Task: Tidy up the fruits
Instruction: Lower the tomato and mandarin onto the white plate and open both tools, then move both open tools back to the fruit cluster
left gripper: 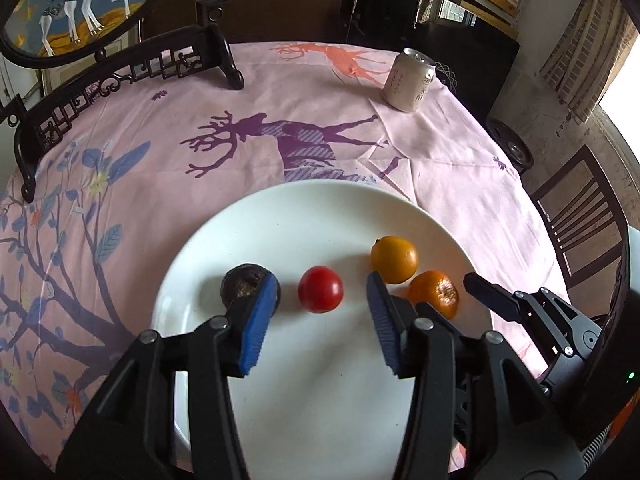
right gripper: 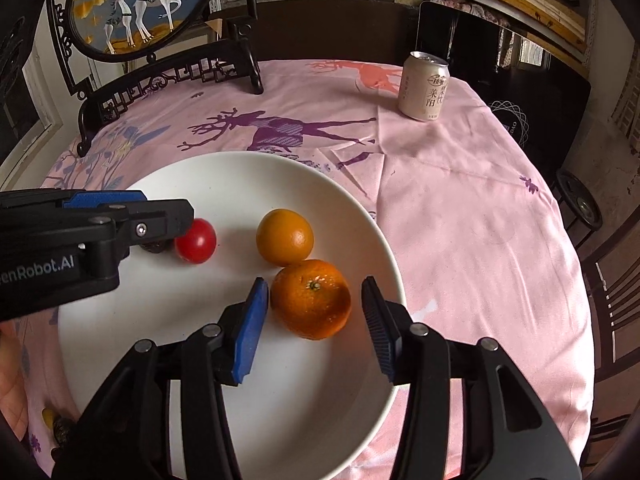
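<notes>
Two grippers gape wide over plate [right gripper: 372, 216]: left gripper [left gripper: 320, 308] around tomato [left gripper: 320, 289]; right gripper [right gripper: 316, 320] around tangerine [right gripper: 311, 299], orange [right gripper: 285, 237] at 11 o'clock.

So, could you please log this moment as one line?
left tongs: open around round red tomato | right tongs: open around dimpled orange mandarin | both on white ceramic plate

Near half of white plate [left gripper: 320, 400] bare | fruits crowd its far half | drink can [left gripper: 409, 80] and carved stand [left gripper: 120, 76] far back
</notes>
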A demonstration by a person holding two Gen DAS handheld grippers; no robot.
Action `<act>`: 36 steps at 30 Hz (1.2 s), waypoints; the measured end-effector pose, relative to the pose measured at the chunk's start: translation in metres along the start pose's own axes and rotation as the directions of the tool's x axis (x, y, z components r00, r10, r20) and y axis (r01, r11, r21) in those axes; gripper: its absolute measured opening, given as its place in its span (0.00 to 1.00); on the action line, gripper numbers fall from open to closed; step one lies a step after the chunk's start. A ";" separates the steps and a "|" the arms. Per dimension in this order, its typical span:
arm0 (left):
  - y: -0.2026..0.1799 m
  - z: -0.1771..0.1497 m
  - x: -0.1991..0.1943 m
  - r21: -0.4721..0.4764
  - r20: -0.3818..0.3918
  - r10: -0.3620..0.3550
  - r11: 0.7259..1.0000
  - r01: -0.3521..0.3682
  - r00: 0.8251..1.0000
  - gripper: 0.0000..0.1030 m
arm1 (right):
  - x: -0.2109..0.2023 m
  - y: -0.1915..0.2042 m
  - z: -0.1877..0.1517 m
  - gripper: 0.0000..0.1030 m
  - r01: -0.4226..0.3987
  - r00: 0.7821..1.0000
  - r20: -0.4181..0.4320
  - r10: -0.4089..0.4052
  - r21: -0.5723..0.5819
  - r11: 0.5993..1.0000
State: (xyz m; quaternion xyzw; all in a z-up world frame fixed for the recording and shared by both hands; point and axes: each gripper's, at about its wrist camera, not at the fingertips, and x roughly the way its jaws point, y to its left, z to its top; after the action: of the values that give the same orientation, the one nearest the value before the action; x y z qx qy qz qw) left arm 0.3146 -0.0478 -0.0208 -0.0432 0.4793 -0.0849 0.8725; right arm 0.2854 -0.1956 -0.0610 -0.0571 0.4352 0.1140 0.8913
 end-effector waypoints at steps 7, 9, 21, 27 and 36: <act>0.024 -0.059 -0.088 -0.024 0.103 0.005 1.000 -0.002 0.995 0.58 | -0.093 0.019 -0.039 0.61 0.038 0.994 0.108 -0.031 -0.059 0.998; 0.031 -0.093 -0.108 -0.035 0.130 0.012 0.999 -0.008 0.991 0.59 | -0.114 0.023 -0.064 0.61 0.006 0.994 0.107 -0.001 -0.039 0.999; 0.096 -0.241 -0.145 -0.195 0.113 0.146 0.973 -0.122 0.983 0.62 | -0.154 0.049 -0.144 0.61 -0.060 0.997 0.053 0.060 0.004 0.998; 0.103 -0.267 -0.148 -0.188 0.080 0.130 0.976 -0.113 0.988 0.62 | -0.137 0.073 -0.175 0.61 -0.112 0.992 -0.052 0.111 -0.020 0.993; 0.079 -0.288 -0.143 -0.107 0.036 0.030 0.994 -0.026 0.999 0.66 | -0.102 0.089 -0.182 0.61 -0.108 0.988 -0.120 0.101 -0.053 0.993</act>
State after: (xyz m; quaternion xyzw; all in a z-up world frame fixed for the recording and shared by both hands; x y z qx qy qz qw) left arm 0.0048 0.0586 -0.0688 -0.0843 0.4674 -0.0461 0.8788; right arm 0.0634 -0.1620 -0.0933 -0.0670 0.4853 0.1698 0.8550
